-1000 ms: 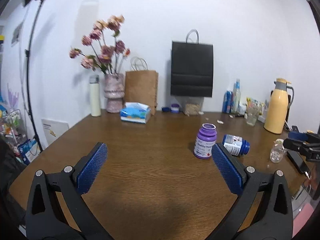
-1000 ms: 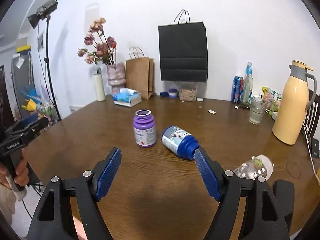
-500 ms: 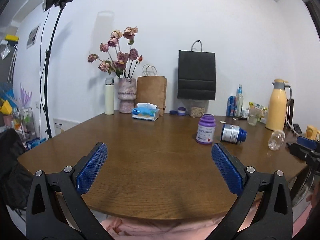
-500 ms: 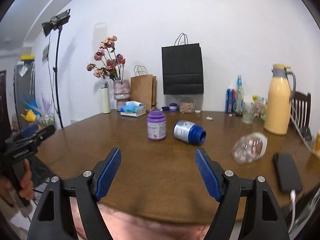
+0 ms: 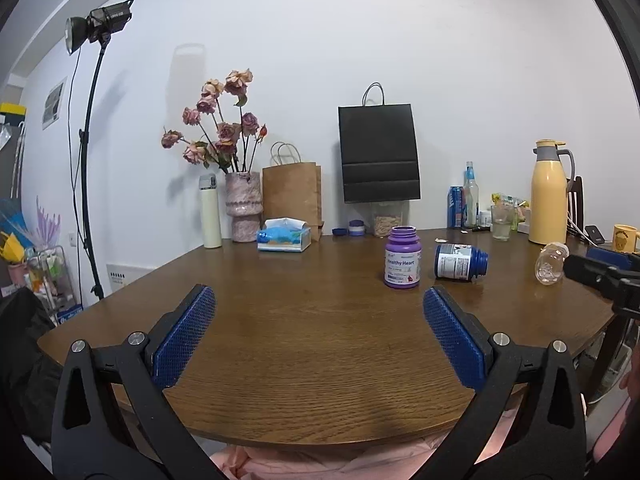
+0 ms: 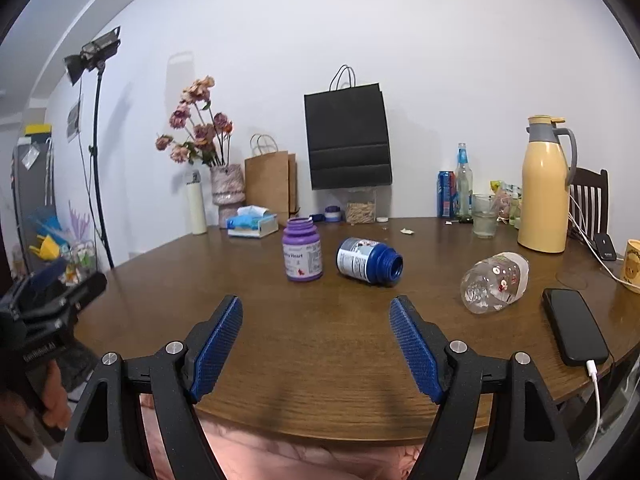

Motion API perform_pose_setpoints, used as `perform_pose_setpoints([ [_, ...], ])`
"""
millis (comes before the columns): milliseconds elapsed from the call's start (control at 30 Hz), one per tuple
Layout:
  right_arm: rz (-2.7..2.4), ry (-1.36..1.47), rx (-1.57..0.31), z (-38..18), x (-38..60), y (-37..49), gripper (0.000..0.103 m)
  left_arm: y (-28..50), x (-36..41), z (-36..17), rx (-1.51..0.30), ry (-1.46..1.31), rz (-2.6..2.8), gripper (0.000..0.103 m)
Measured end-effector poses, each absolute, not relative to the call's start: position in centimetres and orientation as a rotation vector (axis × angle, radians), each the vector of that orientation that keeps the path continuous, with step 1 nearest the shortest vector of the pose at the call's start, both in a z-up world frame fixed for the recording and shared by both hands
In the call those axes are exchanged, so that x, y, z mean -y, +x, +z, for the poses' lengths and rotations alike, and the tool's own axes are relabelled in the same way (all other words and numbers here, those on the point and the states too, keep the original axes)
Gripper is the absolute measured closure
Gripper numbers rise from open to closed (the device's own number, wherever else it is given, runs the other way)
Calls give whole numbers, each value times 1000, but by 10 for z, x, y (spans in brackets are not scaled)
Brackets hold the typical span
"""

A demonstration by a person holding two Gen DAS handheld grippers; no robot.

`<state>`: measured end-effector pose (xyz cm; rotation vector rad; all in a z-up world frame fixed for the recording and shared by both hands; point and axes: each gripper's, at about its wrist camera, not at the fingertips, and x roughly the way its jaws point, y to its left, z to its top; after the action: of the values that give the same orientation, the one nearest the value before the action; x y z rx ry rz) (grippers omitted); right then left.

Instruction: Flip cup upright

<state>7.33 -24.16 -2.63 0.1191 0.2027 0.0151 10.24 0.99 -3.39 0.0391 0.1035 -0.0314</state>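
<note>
Bench (image 5: 320,360) of brown grained wood fills the left wrist view; the left tool (image 5: 320,336) hangs released, and the small clear plastic cup (image 5: 551,267) lies on its side far right. In the right wrist view, the right tool (image 6: 316,344) gapes empty; the cup (image 6: 494,288) lies just beside a black phone (image 6: 574,330). It looks light, smooth, probably slippery: grip mid-body.

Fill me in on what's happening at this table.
A person holds a gripper in each hand at the near edge of the wooden table. The left gripper and right gripper are both open and hold nothing. The purple bottle stands upright with its mouth open. The blue bottle and the clear bottle lie on their sides, so neither has been set upright yet.
</note>
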Motion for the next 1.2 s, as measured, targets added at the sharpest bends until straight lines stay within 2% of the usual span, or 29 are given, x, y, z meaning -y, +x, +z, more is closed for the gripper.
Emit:
perform_pose_setpoints([
  [433, 88, 39, -195, -29, 216, 71, 22, 110, -15, -31, -157, -47, -26, 0],
  [800, 34, 46, -205, -31, 218, 52, 22, 52, -22, -26, -13, -26, -19, 0],
  [967, 12, 94, -242, -28, 213, 39, 22, 47, -23, -29, -77, 22, -40, 0],
  [1200, 46, 74, -270, -26, 202, 21, 22, 35, -28, -33, -134, -53, -79, 0],
])
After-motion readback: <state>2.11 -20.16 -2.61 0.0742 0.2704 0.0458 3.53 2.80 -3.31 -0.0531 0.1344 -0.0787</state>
